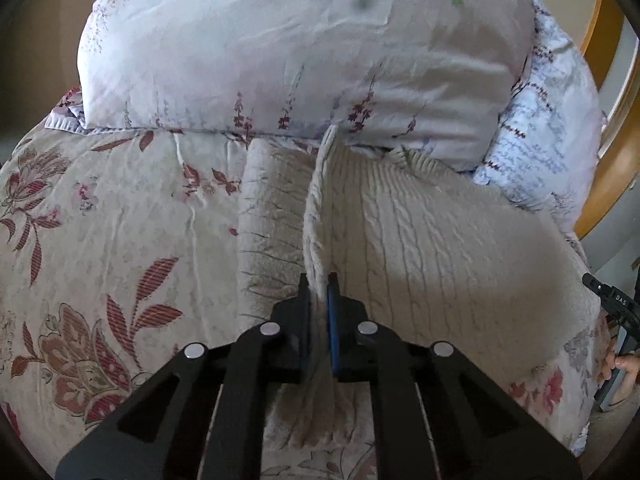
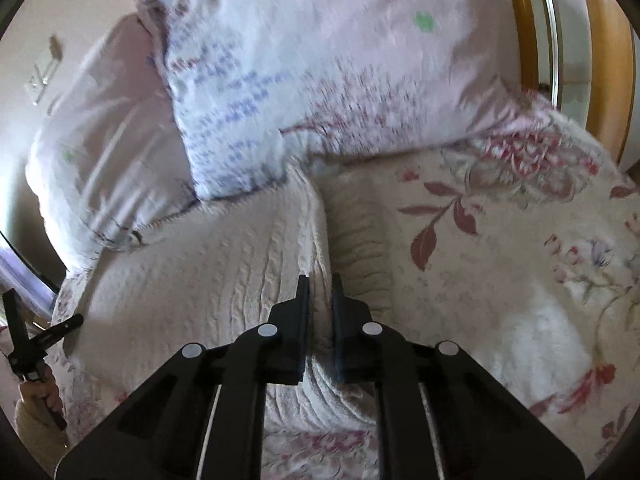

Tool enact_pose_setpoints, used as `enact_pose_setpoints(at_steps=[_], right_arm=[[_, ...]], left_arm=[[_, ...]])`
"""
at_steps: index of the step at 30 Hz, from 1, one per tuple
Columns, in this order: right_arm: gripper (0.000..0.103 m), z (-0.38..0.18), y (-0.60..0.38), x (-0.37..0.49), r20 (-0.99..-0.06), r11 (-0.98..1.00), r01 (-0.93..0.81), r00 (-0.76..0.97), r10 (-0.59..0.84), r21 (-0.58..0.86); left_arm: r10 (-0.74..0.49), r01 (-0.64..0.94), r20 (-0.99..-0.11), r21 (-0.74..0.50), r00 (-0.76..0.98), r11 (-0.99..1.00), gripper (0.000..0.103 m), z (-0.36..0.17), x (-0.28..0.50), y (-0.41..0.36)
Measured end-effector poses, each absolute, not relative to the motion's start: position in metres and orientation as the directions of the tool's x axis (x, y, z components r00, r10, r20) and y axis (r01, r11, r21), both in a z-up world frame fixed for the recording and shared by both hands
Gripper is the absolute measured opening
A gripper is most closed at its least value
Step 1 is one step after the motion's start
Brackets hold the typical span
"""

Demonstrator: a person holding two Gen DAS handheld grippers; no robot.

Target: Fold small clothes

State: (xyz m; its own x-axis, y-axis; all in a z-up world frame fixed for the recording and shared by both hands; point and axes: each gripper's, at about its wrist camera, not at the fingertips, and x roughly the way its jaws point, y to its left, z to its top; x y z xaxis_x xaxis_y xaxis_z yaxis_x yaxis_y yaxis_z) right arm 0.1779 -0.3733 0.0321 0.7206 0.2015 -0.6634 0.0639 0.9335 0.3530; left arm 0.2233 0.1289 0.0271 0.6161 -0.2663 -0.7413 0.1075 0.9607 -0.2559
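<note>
A cream cable-knit sweater (image 1: 432,248) lies on the floral bedspread (image 1: 120,216). My left gripper (image 1: 319,284) is shut on a raised fold of the sweater's left edge and lifts it off the bed. In the right wrist view the same sweater (image 2: 208,280) spreads to the left, and my right gripper (image 2: 320,284) is shut on its right edge, which bulges up between the fingers. Each gripper shows at the edge of the other's view: the right one (image 1: 612,304), the left one (image 2: 28,344).
Two pillows lean at the head of the bed: a pale floral one (image 1: 280,52) and a blue-patterned one (image 1: 544,136), (image 2: 304,92). A wooden headboard (image 1: 612,92) stands at the right. The bedspread (image 2: 500,280) stretches to either side of the sweater.
</note>
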Motion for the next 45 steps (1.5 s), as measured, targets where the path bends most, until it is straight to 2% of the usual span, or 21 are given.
enact_pose_setpoints(at_steps=[3, 9, 13, 15, 16, 17, 18, 19, 26, 40, 45], right_arm=[[0.010, 0.038, -0.372, 0.166, -0.655, 0.937, 0.061, 0.731, 0.192, 0.343], [0.011, 0.008, -0.373, 0.176, -0.734, 0.943, 0.138, 0.665, 0.137, 0.301], [0.012, 0.013, -0.367, 0.178, -0.742, 0.959, 0.133, 0.662, 0.101, 0.249], [0.021, 0.016, -0.367, 0.177, -0.742, 0.959, 0.130, 0.662, 0.105, 0.252], [0.028, 0.020, -0.367, 0.176, -0.734, 0.957, 0.139, 0.672, 0.098, 0.255], [0.047, 0.023, -0.367, 0.175, -0.727, 0.956, 0.147, 0.681, 0.088, 0.254], [0.063, 0.029, -0.367, 0.172, -0.707, 0.954, 0.152, 0.702, 0.079, 0.257], [0.067, 0.033, -0.364, 0.171, -0.692, 0.955, 0.145, 0.717, 0.078, 0.259], [0.067, 0.047, -0.332, 0.171, -0.666, 0.960, 0.029, 0.726, 0.172, 0.280], [0.067, 0.037, -0.289, 0.188, -0.680, 0.946, -0.073, 0.678, 0.279, 0.316], [0.067, 0.030, -0.290, 0.189, -0.659, 0.927, -0.085, 0.680, 0.321, 0.364]], left_arm=[[-0.288, 0.131, -0.726, -0.267, 0.624, 0.955, 0.007, 0.034, 0.216, 0.134], [-0.314, 0.104, -0.740, -0.317, 0.594, 0.943, 0.007, 0.016, 0.219, 0.147], [-0.357, 0.100, -0.716, -0.376, 0.600, 0.921, 0.014, 0.015, 0.219, 0.153], [-0.379, 0.090, -0.697, -0.415, 0.609, 0.906, 0.031, 0.017, 0.218, 0.159], [-0.401, 0.082, -0.672, -0.454, 0.622, 0.887, 0.045, 0.020, 0.217, 0.166], [-0.395, 0.059, -0.661, -0.469, 0.638, 0.881, 0.060, 0.022, 0.217, 0.172], [-0.382, 0.038, -0.660, -0.472, 0.647, 0.881, 0.065, 0.022, 0.219, 0.175], [-0.378, 0.022, -0.660, -0.481, 0.649, 0.876, 0.068, 0.023, 0.222, 0.178], [-0.458, -0.035, -0.664, -0.588, 0.591, 0.808, 0.069, 0.008, 0.251, 0.182], [-0.447, -0.022, -0.666, -0.571, 0.598, 0.821, 0.069, 0.005, 0.267, 0.160], [-0.446, -0.024, -0.668, -0.570, 0.596, 0.821, 0.063, 0.004, 0.270, 0.153]])
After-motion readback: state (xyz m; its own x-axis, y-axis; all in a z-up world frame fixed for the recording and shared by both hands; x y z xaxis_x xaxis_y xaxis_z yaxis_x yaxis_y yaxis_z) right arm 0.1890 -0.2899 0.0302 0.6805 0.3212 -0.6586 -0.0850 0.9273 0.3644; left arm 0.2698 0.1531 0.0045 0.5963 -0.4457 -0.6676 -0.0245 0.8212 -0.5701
